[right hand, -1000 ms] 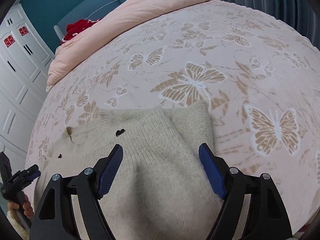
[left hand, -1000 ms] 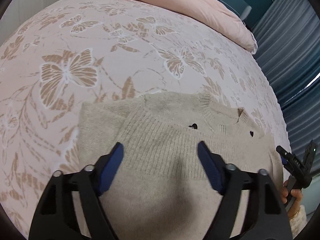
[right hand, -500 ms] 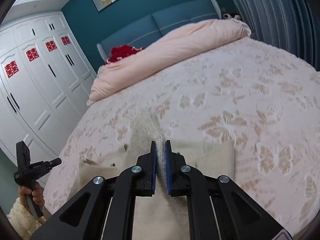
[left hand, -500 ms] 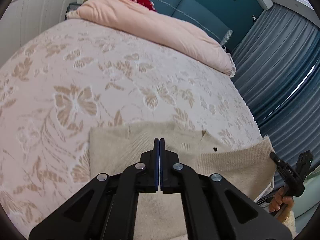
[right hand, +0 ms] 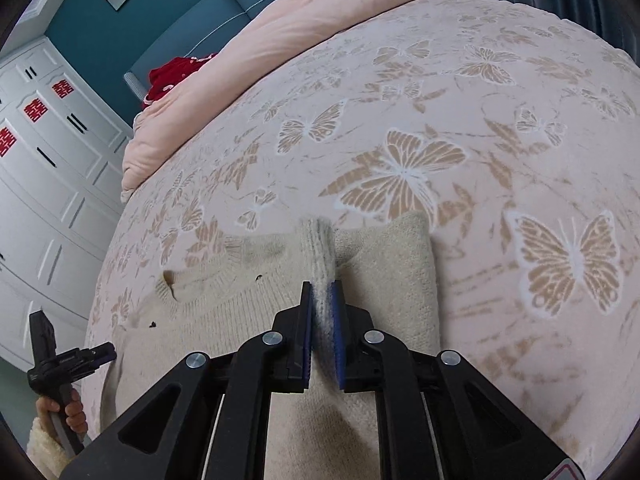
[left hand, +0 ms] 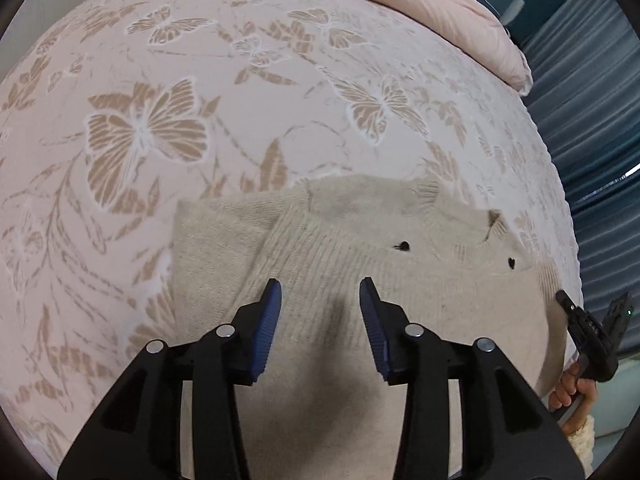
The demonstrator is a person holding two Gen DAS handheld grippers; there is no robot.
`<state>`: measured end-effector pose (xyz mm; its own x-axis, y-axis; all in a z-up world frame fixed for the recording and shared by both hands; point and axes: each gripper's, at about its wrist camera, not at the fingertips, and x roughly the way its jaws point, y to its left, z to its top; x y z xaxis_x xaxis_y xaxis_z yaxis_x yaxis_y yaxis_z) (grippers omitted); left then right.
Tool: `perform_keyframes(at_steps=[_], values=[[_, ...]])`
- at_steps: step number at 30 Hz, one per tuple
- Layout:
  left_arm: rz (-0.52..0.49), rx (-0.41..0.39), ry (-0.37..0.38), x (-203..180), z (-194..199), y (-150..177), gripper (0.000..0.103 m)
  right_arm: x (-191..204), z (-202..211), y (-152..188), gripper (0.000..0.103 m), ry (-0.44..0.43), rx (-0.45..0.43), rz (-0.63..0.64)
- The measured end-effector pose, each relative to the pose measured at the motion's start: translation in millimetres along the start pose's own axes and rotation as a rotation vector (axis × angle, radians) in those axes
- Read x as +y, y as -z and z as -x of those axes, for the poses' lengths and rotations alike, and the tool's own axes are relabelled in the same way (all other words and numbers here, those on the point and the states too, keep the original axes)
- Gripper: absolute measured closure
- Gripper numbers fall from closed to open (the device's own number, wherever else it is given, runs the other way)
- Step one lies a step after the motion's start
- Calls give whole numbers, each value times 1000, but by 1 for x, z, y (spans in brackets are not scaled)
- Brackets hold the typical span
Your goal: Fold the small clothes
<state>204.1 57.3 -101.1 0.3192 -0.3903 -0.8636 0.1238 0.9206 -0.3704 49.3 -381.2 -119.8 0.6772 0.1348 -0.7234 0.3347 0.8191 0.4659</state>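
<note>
Your right gripper (right hand: 321,300) is clenched on a fold of the beige sweater (right hand: 384,280) at frame centre. Your left gripper (left hand: 320,294), jaws just opening, hangs released over the sweater on the butterfly bedspread (left hand: 240,120).

gripper (left hand: 320,312): black frame | blue ribbed pads | silver screws | sleeve (right hand: 42,446): cream fleece

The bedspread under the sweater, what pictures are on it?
The bedspread is pale pink with tan butterflies and leaves, clearest in the right wrist view.
</note>
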Motion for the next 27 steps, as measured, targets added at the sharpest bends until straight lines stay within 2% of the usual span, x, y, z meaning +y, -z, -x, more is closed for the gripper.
perform_keyframes(at_steps=[3,4,5,7,8,12,14,16,18,20,22,24,27], values=[[22,-6,64,3,-7,0,68,2,-3,1,89,-11,16,0],[14,11,81,1,-11,0,90,3,-5,1,88,-6,21,4],[1,34,90,-3,-15,0,103,5,-7,2,87,3,30,11],[-10,27,93,-9,-13,2,103,8,-12,4,87,33,41,27],[-19,6,104,-12,-6,3,103,9,-14,6,91,44,47,32],[-49,-127,139,-22,43,-1,103,15,6,10,94,16,-18,50],[-60,-172,129,-23,63,-9,103,18,16,7,94,6,-35,66],[-70,-155,117,-21,66,-19,103,20,17,5,88,38,-29,91],[-87,-95,109,-17,55,-24,89,19,13,4,87,62,-18,102],[-89,-59,93,-10,38,-25,47,15,7,5,82,74,2,88],[-61,-66,53,0,24,-21,33,12,2,6,72,94,4,84],[-28,-27,45,8,7,-18,28,10,-4,7,55,119,13,93],[-31,5,50,11,-11,-12,28,6,-13,9,51,135,33,86]])
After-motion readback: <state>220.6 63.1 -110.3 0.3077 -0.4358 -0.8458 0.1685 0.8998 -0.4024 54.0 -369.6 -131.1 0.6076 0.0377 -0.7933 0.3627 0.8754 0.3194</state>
